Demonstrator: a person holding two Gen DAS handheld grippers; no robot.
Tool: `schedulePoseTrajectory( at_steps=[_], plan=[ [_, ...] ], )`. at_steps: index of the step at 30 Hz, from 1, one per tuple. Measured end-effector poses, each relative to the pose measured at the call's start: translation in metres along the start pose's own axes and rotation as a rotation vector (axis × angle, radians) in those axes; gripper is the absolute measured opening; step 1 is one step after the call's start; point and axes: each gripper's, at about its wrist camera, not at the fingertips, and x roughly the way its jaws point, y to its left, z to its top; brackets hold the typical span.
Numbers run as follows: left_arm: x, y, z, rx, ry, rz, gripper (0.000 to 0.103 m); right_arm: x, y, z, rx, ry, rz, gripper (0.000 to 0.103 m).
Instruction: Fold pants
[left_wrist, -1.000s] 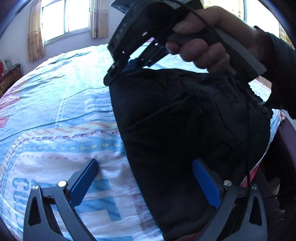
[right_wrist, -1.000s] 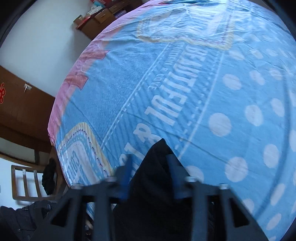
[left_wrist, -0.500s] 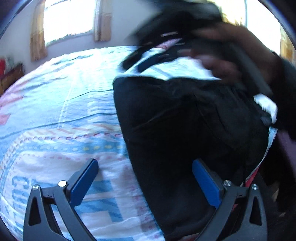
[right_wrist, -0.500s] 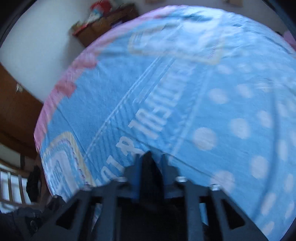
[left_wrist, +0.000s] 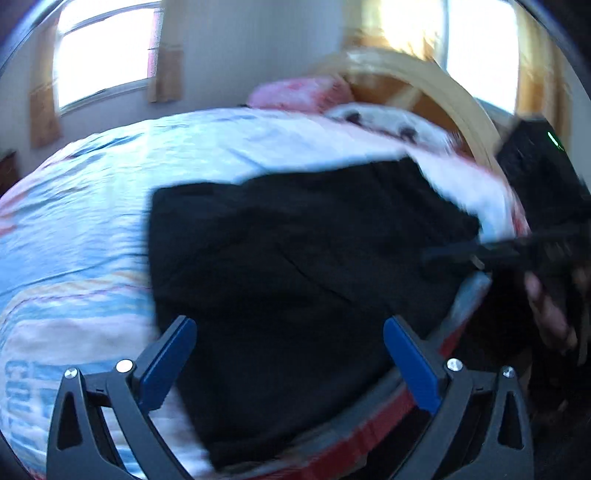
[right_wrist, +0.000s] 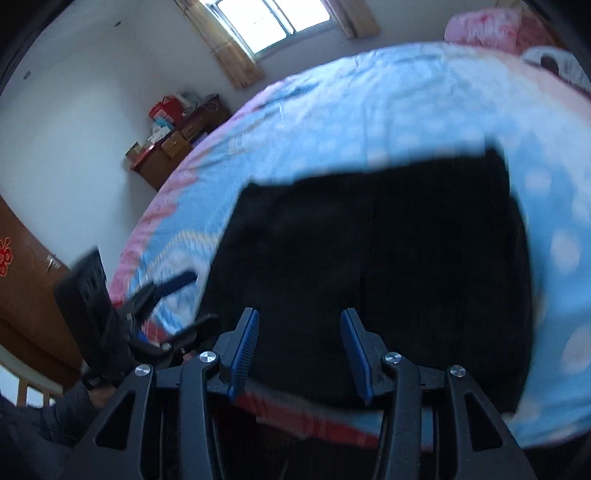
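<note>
The black pants (left_wrist: 295, 280) lie folded into a flat rectangle on the blue patterned bedspread (left_wrist: 81, 236), near the bed's front edge. They also show in the right wrist view (right_wrist: 388, 266). My left gripper (left_wrist: 290, 360) is open and empty, held above the pants' near edge. My right gripper (right_wrist: 299, 350) is open and empty, held above the pants' near side. The right gripper also shows at the right edge of the left wrist view (left_wrist: 517, 251). The left gripper shows at the left of the right wrist view (right_wrist: 166, 295).
A pink pillow (left_wrist: 299, 96) and a wooden headboard (left_wrist: 454, 99) stand at the bed's far end. A wooden dresser (right_wrist: 177, 144) with boxes stands by the wall. A brown wardrobe (right_wrist: 22, 280) is at the left. The red bed edge (right_wrist: 314, 417) is close below.
My right gripper has let go of the pants' fold, opened and pulled back off the bed to the right. The pants now lie flat. Both cameras have pulled back.
</note>
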Motion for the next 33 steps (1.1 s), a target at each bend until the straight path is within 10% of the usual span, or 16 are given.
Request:
schedulePoseTrajectory(
  at_steps=[9,13,20,33],
  plan=[
    [-0.016,-0.016,0.015,-0.020,-0.061,0.038,0.103,-0.028,-0.061,0.000,0.184,-0.081,0.167,0.039],
    [-0.008,-0.019,0.033,-0.044,-0.054,0.019,0.103,-0.063,-0.073,0.009,0.243,-0.192,0.075,0.057],
    [0.050,-0.015,0.037,0.003,0.106,0.003,0.103,-0.044,-0.102,0.004,0.322,-0.116,-0.041,0.057],
    [0.023,0.060,0.080,-0.128,0.030,0.103,0.103,-0.075,-0.079,0.041,0.226,-0.283,-0.069,0.057]
  ],
)
